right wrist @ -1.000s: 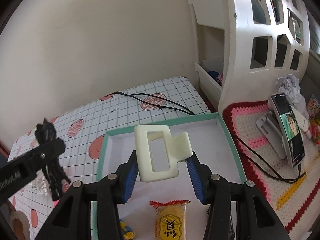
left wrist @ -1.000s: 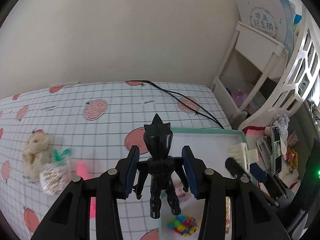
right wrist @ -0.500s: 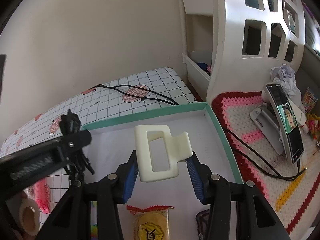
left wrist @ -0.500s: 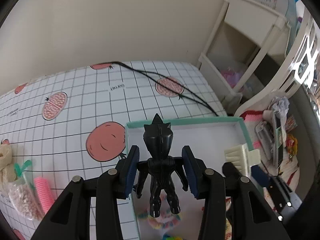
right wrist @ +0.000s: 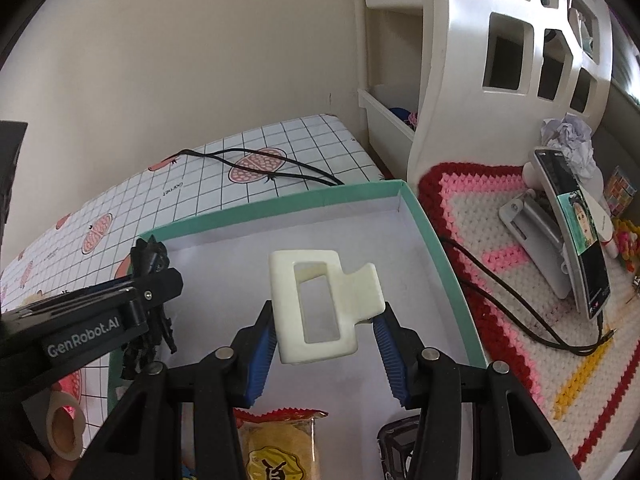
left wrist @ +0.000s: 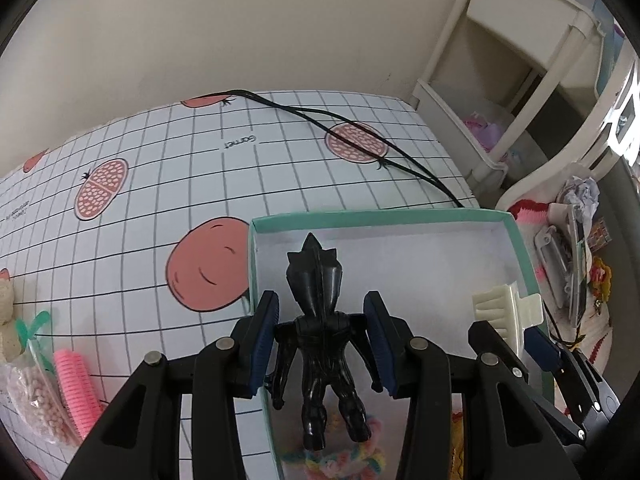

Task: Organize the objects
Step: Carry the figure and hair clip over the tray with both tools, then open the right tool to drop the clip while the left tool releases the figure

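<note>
box: shallow white cardboard box with mint-green rim (right wrist: 436,232) on the grid-and-fruit-print worktop (left wrist: 168,168); far half bare
left hand-held gripper (left wrist: 320,340): clamped on a black plastic spiky-headed toy figure (left wrist: 320,336), hanging above the box's left wall
right hand-held gripper (right wrist: 326,344): blue pads pinching a cream plastic claw hair clip (right wrist: 320,304), held over the middle of the box, not touching the floor
in box: yellow snack packet with red crimped edge (right wrist: 280,444), pastel fuzzy twisted item (left wrist: 332,460), dark object at the near edge, can't identify
still out, left of box: pink ribbed hair roller (left wrist: 78,392), clear bag of small pinkish beads (left wrist: 34,400), cream fuzzy item (left wrist: 6,324), beige tape roll (right wrist: 64,432)
progress: roughly midway by my read; two items in transit, about four left to fetch
next: release both into the bare far half
outside: black cable (right wrist: 264,168) across the worktop, phone on a stand (right wrist: 576,232) on a crochet mat, not part of the job
</note>
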Action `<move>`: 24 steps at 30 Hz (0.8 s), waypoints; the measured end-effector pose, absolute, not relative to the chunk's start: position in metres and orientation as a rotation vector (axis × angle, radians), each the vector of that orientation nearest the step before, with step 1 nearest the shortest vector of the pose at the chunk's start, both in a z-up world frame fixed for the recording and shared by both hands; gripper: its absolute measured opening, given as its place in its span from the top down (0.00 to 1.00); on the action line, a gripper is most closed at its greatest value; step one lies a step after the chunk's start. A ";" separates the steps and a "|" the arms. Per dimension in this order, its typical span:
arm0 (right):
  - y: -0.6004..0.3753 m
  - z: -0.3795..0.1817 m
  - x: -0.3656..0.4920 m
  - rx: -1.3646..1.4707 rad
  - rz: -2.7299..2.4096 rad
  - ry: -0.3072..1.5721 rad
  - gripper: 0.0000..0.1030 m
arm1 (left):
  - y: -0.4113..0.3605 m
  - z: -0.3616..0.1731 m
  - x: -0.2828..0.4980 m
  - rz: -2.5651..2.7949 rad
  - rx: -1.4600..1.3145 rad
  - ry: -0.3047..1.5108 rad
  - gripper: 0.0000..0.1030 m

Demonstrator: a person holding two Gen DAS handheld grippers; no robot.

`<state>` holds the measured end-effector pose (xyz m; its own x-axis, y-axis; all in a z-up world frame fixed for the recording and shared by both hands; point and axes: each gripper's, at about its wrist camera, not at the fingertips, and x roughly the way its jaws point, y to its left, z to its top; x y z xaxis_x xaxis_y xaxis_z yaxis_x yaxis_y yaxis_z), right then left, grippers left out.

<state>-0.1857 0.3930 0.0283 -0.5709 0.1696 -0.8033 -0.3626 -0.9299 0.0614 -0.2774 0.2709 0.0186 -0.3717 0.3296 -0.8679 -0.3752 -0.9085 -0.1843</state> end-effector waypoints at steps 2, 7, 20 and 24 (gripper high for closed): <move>0.392 0.027 -0.186 -1.262 2.525 0.315 0.51 | 0.267 0.019 -0.278 2.311 -1.444 0.062 0.56; 0.387 0.024 -0.188 -1.285 2.532 0.307 0.51 | 0.255 0.020 -0.279 2.346 -1.459 0.060 0.56; 0.381 0.022 -0.190 -1.324 2.543 0.297 0.50 | 0.244 0.021 -0.281 2.375 -1.491 0.093 0.55; 0.380 0.023 -0.190 -1.334 2.540 0.313 0.50 | 0.241 0.021 -0.281 2.362 -1.511 0.064 0.53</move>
